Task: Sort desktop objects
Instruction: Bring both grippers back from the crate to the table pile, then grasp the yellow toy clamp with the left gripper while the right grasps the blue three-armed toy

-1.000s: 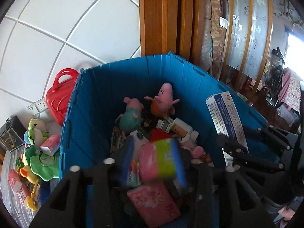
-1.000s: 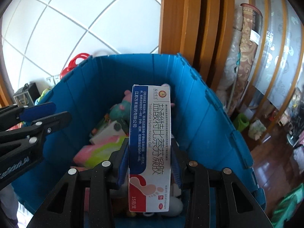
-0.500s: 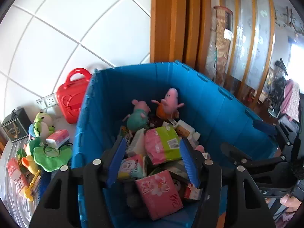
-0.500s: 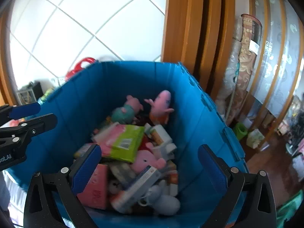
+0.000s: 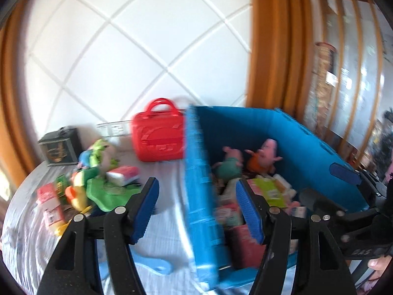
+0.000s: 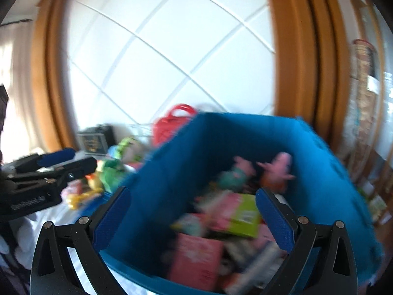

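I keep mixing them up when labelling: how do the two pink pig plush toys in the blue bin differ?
The left pig plush wears a teal-green body; the right pig plush wears orange. The left one sits nearer the blue bin's left wall, the right one nearer its middle. Both have pink heads and lie on the pile by the back wall.

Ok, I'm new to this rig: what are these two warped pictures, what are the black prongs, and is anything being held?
Each picture comes from a fisheye camera on a hand-held gripper, looking along its two black, blue-padded fingers. The left gripper has just been opening and straddles the wall of the blue plastic crate; nothing is clamped. The right gripper is wide open and empty over the crate, which holds two pink pig plush toys and packets. Beside the crate on the pale cloth are a red plastic toy case, green plush toys and a dark tin.
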The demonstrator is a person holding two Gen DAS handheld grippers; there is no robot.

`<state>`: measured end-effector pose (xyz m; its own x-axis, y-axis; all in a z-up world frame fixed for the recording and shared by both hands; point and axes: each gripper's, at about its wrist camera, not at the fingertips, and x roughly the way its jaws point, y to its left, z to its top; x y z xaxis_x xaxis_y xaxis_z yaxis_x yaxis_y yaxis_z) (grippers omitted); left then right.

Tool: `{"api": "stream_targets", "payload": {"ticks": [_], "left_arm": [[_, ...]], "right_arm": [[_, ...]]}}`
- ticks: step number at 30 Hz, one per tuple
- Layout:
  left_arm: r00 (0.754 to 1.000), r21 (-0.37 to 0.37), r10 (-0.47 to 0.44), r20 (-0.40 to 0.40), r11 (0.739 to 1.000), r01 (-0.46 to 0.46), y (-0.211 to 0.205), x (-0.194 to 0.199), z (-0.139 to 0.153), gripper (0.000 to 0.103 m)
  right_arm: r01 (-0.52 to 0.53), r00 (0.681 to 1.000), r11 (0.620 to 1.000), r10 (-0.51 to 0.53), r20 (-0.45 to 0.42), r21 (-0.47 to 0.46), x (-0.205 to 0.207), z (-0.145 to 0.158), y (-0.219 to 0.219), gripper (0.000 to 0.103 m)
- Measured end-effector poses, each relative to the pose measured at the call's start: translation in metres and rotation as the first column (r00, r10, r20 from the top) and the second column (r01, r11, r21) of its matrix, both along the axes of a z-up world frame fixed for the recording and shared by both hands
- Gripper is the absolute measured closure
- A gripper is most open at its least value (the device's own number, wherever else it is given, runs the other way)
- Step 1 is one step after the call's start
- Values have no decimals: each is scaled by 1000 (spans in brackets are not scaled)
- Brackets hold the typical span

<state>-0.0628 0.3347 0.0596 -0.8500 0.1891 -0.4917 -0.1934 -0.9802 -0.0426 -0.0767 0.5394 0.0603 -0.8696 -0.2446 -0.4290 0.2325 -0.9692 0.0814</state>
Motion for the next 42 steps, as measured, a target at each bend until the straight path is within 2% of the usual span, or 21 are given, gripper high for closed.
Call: {"api": "stream_targets", "payload": {"ticks": [4,8,13,19,21,27,32,37,41,42], "left_arm": [[996,30,92,21,995,-93,-50,0,-6,39],[987,43,155,32,987,-156,-106,2,-16,39],[981,65,191,42,979,-194,-178,4,-28,39],[972,46,217,89,974,-221,-271,0,-53,39],[966,48,226,127,971,-234,-307,-5,-68,39],[943,19,244,225,967,-255,-376,-17,-109,39],[911,18,243,334,964,-264,-403,-34,-151,39],[882,-2,246,402,963,-268,-406,-46,-186,39],[848,-34,262,461,960,-278,-406,-59,-212,39],[833,-49,281,477,955,-294,-407,-62,-219,39]], "right_arm": [[-84,996,995,83,-23,-61,-2,7,-38,0],[-122,992,992,121,-35,-41,-2,11,-81,0],[-154,988,988,153,-31,-29,-1,10,-148,0],[-138,990,990,137,-7,-5,-2,-4,-232,0],[-130,991,991,130,24,18,-4,-13,-262,0],[-89,983,995,79,167,49,-21,-55,-316,0],[-58,950,996,32,310,73,-42,-100,-332,0],[-53,896,995,9,444,87,-73,-154,-328,0],[-47,874,996,3,485,79,-94,-181,-320,0],[-49,871,996,8,492,71,-99,-188,-317,0]]}}
